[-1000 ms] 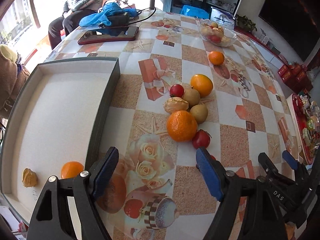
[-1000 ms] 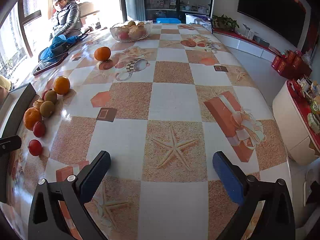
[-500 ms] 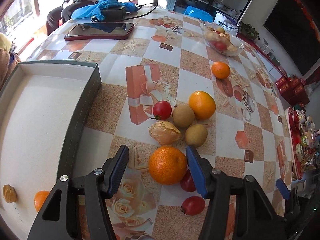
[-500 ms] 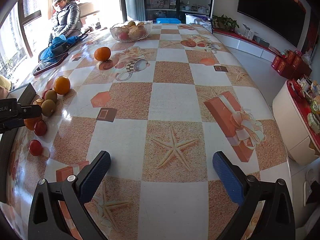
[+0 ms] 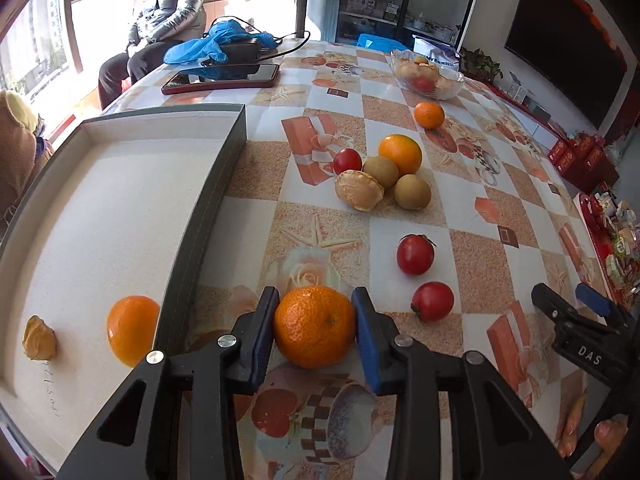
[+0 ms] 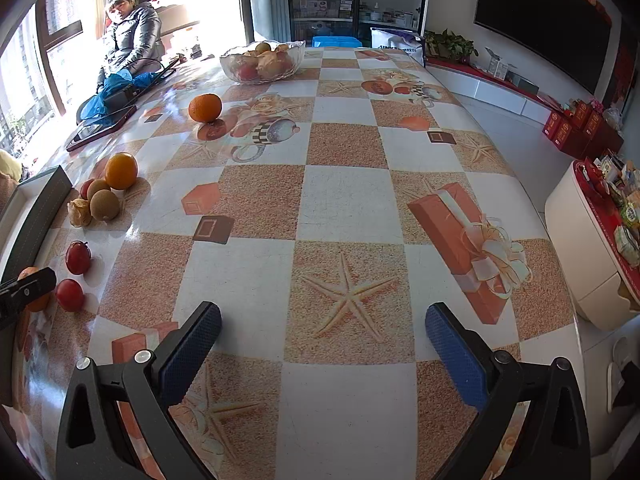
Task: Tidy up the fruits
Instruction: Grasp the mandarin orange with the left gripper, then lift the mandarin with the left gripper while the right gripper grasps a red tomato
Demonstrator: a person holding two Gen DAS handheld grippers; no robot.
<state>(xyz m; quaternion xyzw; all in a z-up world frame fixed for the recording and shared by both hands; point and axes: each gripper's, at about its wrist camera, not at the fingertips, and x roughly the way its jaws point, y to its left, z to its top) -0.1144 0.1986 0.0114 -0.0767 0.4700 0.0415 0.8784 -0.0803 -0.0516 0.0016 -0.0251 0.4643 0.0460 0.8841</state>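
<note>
The table (image 5: 472, 276) fills both my views under a checked cloth printed with stars and gift boxes; its near edge is cut off below my tools. On its left side lies the grey tray (image 5: 208, 208), pale inside, whose left and near rims run out of the left-wrist frame; from the right wrist only one dark corner of it shows.

My left gripper (image 5: 315, 330) has just been closing, and its blue pads now press both sides of a mandarin (image 5: 315, 326) just right of the tray's wall. Whether the fruit is still on the cloth or lifted I cannot tell. From the right wrist that mandarin is a mere orange sliver behind the black left tool at the frame edge.

My right gripper (image 6: 322, 350) hangs with its jaws wide apart over bare cloth, nothing between them.

Inside the tray lie an orange (image 5: 133, 330) and, near the left edge, a small tan piece (image 5: 39, 338) I cannot make out. Mid-table sits a cluster: an orange fruit (image 5: 401, 154), two kiwis (image 5: 412, 191), a pale peeled-looking fruit (image 5: 358, 191) and a tomato (image 5: 347, 161) half hidden behind them. Two more tomatoes (image 5: 415, 255) lie apart, near my left gripper. Farther back stands a lone tangerine (image 5: 429, 115), then a glass bowl (image 6: 262, 62) whose contents blur together.
</note>
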